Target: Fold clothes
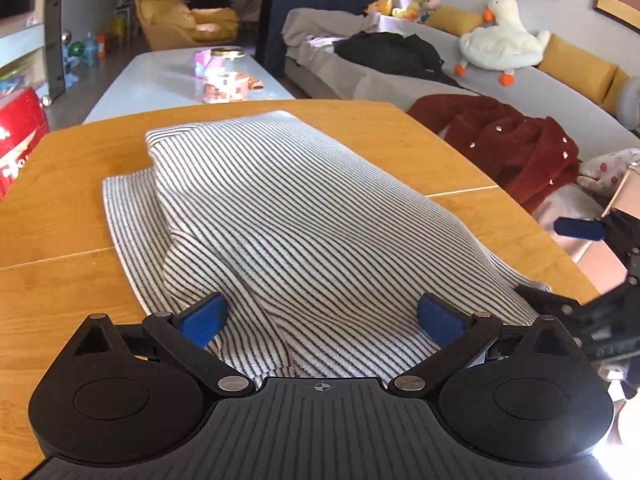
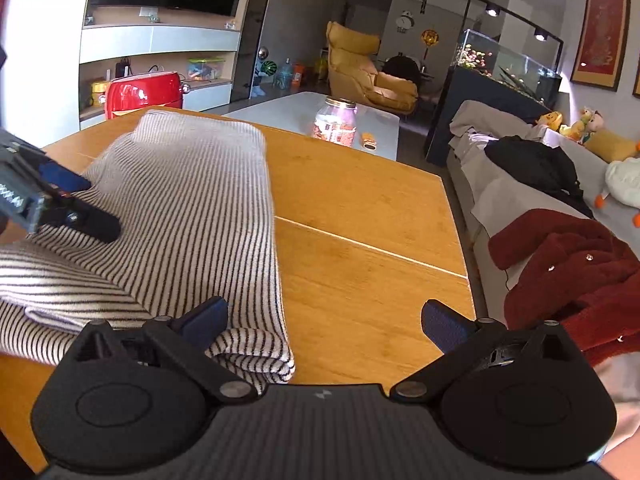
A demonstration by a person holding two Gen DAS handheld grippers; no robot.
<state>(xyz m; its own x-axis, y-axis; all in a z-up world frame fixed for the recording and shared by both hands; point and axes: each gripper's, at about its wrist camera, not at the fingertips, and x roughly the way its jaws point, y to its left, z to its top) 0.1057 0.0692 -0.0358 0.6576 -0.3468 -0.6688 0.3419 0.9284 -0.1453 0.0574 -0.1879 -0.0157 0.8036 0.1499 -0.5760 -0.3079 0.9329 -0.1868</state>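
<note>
A black-and-white striped garment [image 1: 280, 208] lies folded in a long bundle on the wooden table [image 1: 72, 200]. My left gripper [image 1: 320, 316] is open, its blue pads on either side of the garment's near end, with cloth bulging between them. In the right wrist view the striped garment [image 2: 192, 208] fills the left half of the table [image 2: 360, 240]. My right gripper [image 2: 324, 320] is open at the garment's near right corner; its left finger rests over the cloth, its right finger over bare wood. The left gripper [image 2: 60, 204] shows at the left edge, low on the fabric.
A grey sofa [image 2: 520, 200] runs along the right with a dark red coat [image 2: 568, 272], a black garment [image 2: 532, 164] and a white plush duck [image 1: 504, 36]. Behind the table a pale coffee table [image 1: 168, 76] holds a glass jar [image 2: 335, 122]. A red pot [image 2: 144, 92] sits far left.
</note>
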